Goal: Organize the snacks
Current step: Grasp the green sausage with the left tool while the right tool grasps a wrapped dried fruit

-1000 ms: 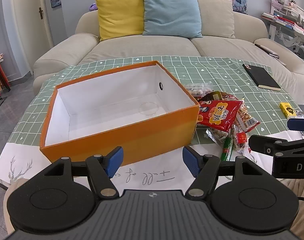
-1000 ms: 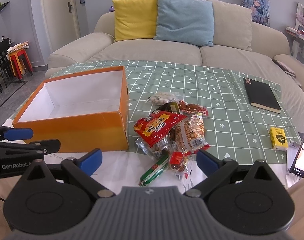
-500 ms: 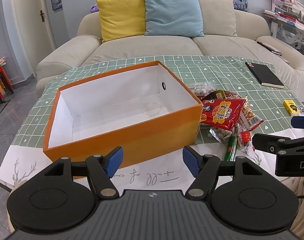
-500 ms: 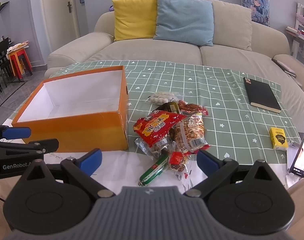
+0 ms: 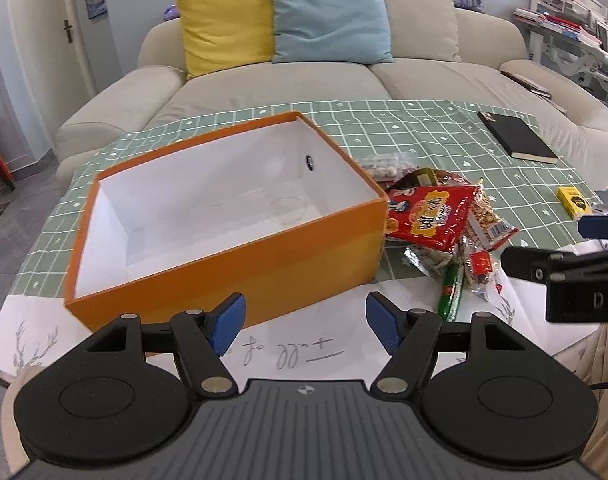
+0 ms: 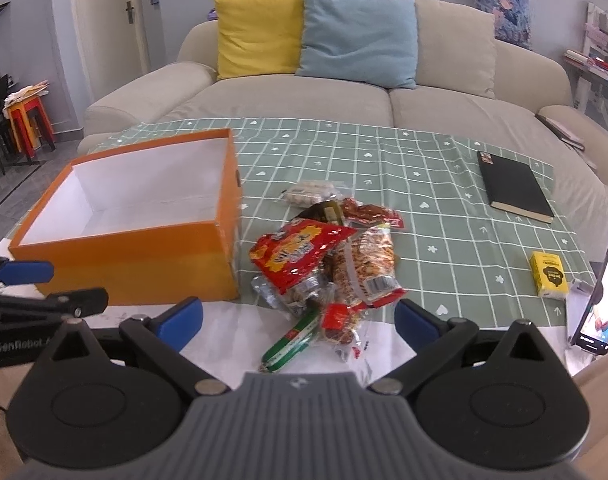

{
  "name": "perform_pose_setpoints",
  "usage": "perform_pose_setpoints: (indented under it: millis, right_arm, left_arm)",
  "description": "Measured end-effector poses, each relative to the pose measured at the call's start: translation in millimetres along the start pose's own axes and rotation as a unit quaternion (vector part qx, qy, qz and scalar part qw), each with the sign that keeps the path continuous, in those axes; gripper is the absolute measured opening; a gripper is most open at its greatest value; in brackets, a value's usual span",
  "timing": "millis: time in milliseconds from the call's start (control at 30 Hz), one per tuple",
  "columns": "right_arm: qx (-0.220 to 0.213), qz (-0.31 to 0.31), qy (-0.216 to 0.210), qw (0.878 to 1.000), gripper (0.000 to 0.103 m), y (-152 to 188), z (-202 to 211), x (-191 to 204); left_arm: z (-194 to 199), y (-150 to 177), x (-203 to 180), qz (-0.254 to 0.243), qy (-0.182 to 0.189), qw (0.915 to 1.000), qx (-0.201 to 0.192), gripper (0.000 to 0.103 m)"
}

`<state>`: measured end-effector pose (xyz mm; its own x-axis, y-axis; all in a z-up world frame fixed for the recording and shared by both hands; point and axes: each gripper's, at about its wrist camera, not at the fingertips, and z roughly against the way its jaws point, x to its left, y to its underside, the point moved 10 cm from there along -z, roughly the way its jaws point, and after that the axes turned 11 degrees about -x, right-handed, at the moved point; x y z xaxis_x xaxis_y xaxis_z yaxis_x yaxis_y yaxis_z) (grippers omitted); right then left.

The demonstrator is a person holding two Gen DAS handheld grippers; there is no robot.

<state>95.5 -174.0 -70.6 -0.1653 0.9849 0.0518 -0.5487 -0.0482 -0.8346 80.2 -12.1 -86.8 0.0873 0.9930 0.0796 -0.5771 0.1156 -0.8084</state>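
Hovering wide open and empty, left hand-held gripper [image 5: 306,318] faces the open orange cardboard box [image 5: 232,216]; right hand-held gripper [image 6: 298,318], likewise open, faces the heap of snack packets [image 6: 328,264].

- A box [image 6: 136,240] is sitting on the left part of the table [image 6: 444,184], open side up, with nothing lying in it.
- A heap of snack packets [image 6: 328,268] is lying just beside the box, to its right.
- A book [image 6: 514,186] is lying well to the right of the heap, toward the far edge.
- A small carton [image 6: 549,274] is lying nearer than the book, and a phone [image 6: 600,292] is standing propped to the carton's right.
- A sofa [image 6: 344,108] is standing behind the table, with cushions [image 6: 308,36] leaning on its back.
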Motion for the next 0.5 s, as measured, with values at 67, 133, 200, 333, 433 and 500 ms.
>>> perform_pose_setpoints:
  millis: [67, 133, 200, 333, 433, 500]
  right_arm:
    - [-0.001, 0.003, 0.009, 1.0, 0.099, -0.1, -5.4, -7.6]
    - [0.002, 0.005, 0.016, 1.0, 0.099, 0.6, -11.4, -15.1]
    - [0.004, 0.004, 0.02, 1.0, 0.099, 1.7, -17.7, -23.1]
    - [0.012, 0.008, 0.023, 1.0, 0.099, 7.5, -30.1, -36.8]
    - [0.029, -0.007, 0.022, 0.999, 0.094, 17.5, -39.7, -46.7]
    - [0.042, -0.022, 0.019, 0.999, 0.089, 26.0, -46.0, -51.2]
  left_arm:
    - [-5.7, -0.4, -6.6, -0.006, 0.013, 0.9999, 0.003, 0.081]
    - [-11.3, -1.2, -12.6, -0.01, 0.024, 0.9997, 0.005, 0.081]
    - [-16.1, -3.6, -18.5, -0.015, 0.032, 0.9994, 0.0, 0.08]
    - [-26.6, -8.9, -35.1, -0.024, 0.056, 0.9981, -0.005, 0.078]
    - [-33.8, -8.6, -49.3, -0.026, 0.087, 0.9959, -0.001, 0.077]
    - [-39.9, -6.8, -60.2, -0.029, 0.109, 0.9936, 0.003, 0.074]
